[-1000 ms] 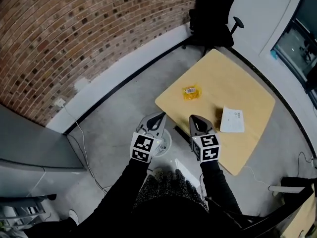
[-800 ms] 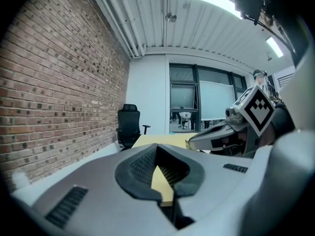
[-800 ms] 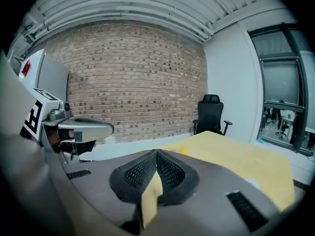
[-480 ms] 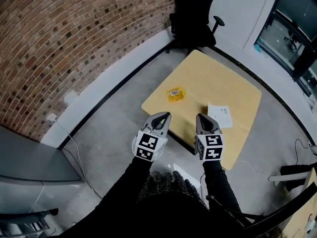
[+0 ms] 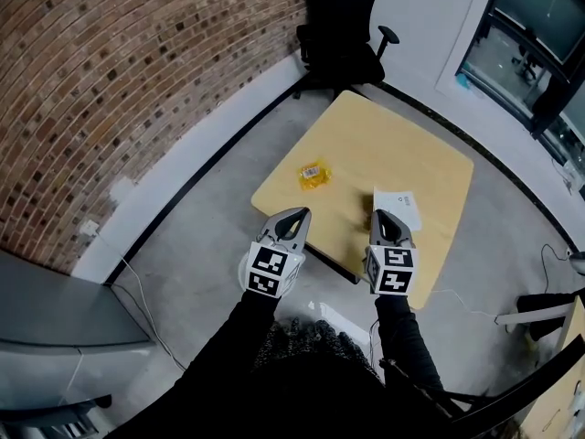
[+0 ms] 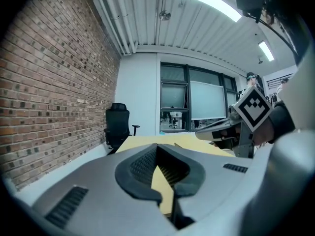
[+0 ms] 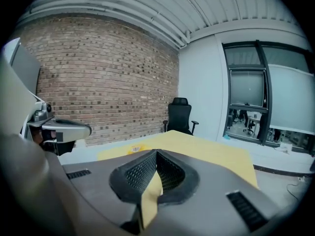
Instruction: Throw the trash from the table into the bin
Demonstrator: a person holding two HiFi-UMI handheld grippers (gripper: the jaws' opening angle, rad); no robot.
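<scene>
Yellow wrapper [image 5: 313,174]: lies crumpled on the bench [image 5: 393,149], towards its left edge, ahead of the left gripper and apart from it.
White packet [image 5: 398,209]: lies flat near the bench's near edge, just beyond the tip of the right gripper.
Left gripper [image 5: 294,214]: jaws together with nothing between them, held over the floor just short of the bench.
Right gripper [image 5: 382,216]: jaws together and empty, at the bench's near edge.
Bin: I cannot make it out in any view.
Step in hand: judged to be the approach, with no trash picked up yet.
Doing it well: spread the jaws before reaching in. Pinch the wrapper from above, where its crumple gives purchase. The flat packet likely needs a low, slanted approach at one edge.
Risk: closed tips would only push the packet along.
</scene>
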